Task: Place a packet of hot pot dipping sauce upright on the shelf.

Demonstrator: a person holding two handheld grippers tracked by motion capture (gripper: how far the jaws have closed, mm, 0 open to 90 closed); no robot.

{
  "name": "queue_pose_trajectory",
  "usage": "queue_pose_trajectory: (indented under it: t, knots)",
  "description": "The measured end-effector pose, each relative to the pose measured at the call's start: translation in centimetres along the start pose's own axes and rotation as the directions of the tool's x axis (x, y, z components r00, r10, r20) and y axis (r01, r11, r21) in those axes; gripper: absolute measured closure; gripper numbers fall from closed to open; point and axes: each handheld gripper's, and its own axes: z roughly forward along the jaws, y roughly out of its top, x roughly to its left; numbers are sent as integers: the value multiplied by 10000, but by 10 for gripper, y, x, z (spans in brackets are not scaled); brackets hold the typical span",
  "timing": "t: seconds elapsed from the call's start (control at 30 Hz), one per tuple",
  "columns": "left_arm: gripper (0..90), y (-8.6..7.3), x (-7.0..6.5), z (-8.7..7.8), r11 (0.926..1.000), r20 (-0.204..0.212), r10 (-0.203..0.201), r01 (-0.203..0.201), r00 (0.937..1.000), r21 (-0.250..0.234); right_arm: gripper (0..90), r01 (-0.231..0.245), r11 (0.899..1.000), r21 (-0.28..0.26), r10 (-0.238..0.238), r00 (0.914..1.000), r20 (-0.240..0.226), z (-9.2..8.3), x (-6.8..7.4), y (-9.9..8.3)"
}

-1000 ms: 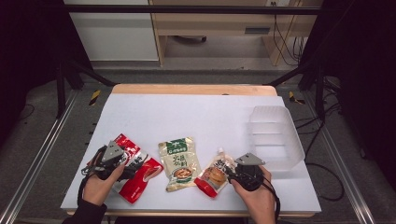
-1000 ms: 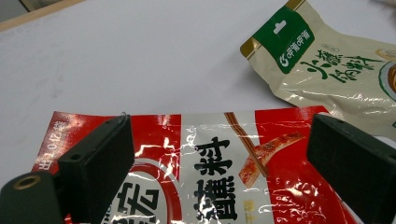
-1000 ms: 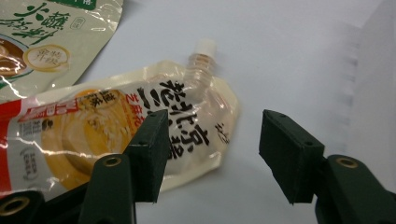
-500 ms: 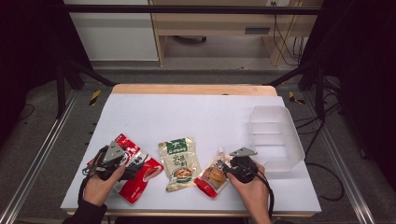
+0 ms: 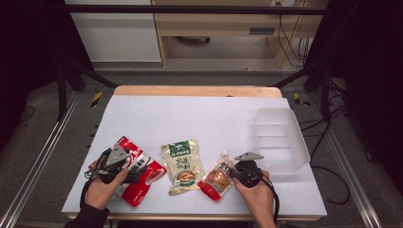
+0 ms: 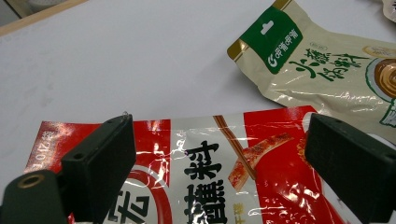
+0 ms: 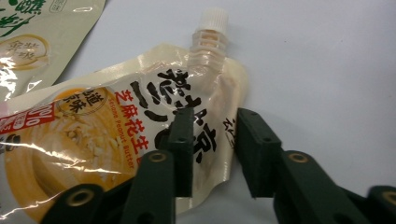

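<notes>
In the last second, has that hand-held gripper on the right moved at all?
Yes. The right hand-held gripper has slid left, away from the clear plastic bin and onto the edge of the spouted sauce pouch.

Left gripper (image 6: 219, 158) low, fingers (image 6: 100, 163) spread wide; right gripper (image 7: 212, 149) low, fingers (image 7: 182, 140) narrowly parted

A lab recording rig: a white table (image 5: 199, 114) in a black metal frame (image 5: 199, 9), loose cables (image 5: 290, 28) behind it, grey floor (image 5: 43, 142), dark surroundings.
</notes>
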Motion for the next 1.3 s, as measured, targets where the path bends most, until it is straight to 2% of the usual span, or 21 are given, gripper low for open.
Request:
queue_pose_trajectory:
  t: [0.1, 0.13, 0.2, 0.27, 0.3, 0.33, 0.43, 0.47, 0.5, 0.53, 0.63, 0.73, 0.93, 0.97, 1.03, 1.2, 1.27, 1.3]
  knots:
    - [90, 1, -1, 0, 10000, 59, 42, -42, 10000, 5, 827, 119, 9999, -47, -120, 9999, -29, -2, 0, 1]
    - [93, 1, -1, -1, 10000, 88, 46, -46, 10000, -40, 859, 107, 9995, -293, -111, 9998, -161, -6, -1, 4]
    - [96, 3, -2, -1, 9999, 180, 93, -92, 9998, -65, 864, 160, 9991, -395, -166, 9997, -174, -8, -1, 5]
    - [97, 7, -4, -3, 9994, 331, 345, -344, 9989, -43, 877, 601, 9944, -870, -617, 9980, -157, -22, 0, 14]
    - [97, 7, -4, -3, 9994, 331, 345, -344, 9989, -43, 877, 601, 9944, -870, -617, 9980, -157, -22, 0, 14]
    - [100, 11, -5, -4, 9989, 330, 471, -468, 9983, -81, 882, 714, 9911, -1127, -761, 9964, -380, -31, -1, 22]
    - [102, 25, -10, -7, 9967, 680, 791, -778, 9945, -221, 887, 1171, 9829, -1420, -1275, 9897, -658, -40, -1, 34]
    - [103, 25, -10, -7, 9967, 680, 791, -778, 9945, -221, 887, 1171, 9829, -1420, -1275, 9897, -658, -40, -1, 34]
    - [107, 35, -15, -7, 9938, 900, 1107, -1094, 9898, -192, 889, 1367, 9781, -1570, -1525, 9838, -939, -47, -1, 45]
    - [117, 35, -15, -7, 9938, 900, 1107, -1094, 9898, -192, 889, 1367, 9781, -1570, -1525, 9838, -939, -47, -1, 45]
    - [134, 47, -20, -6, 9917, 1253, 1281, -1265, 9838, -214, 892, 1810, 9673, -1776, -2047, 9708, -1252, -56, 1, 61]
    - [166, 60, -28, -5, 9870, 1481, 1608, -1601, 9758, -165, 894, 2136, 9562, -2001, -2458, 9573, -1524, -66, 5, 74]
    - [220, 91, -41, 1, 9755, 2217, 2182, -2186, 9504, -229, 896, 2780, 9309, -2370, -3251, 9263, -1906, -77, 13, 94]
    - [225, 96, -42, 3, 9701, 2280, 2397, -2418, 9437, -188, 897, 2872, 9264, -2434, -3369, 9210, -1957, -78, 14, 98]
    - [235, 107, -44, 6, 9639, 2554, 2613, -2656, 9309, -180, 896, 3036, 9181, -2550, -3580, 9111, -2042, -79, 15, 103]
    - [277, 132, -46, 15, 9554, 2953, 2918, -2918, 9098, -449, 896, 3338, 9028, -2712, -3994, 8845, -2409, -78, 18, 113]
    - [319, 140, -47, 18, 9540, 3241, 2977, -2922, 8980, -667, 896, 3401, 8989, -2762, -4103, 8746, -2583, -77, 22, 115]
    - [324, 143, -48, 20, 9543, 3490, 2966, -2900, 8889, -726, 896, 3395, 8976, -2813, -4130, 8706, -2673, -77, 24, 115]
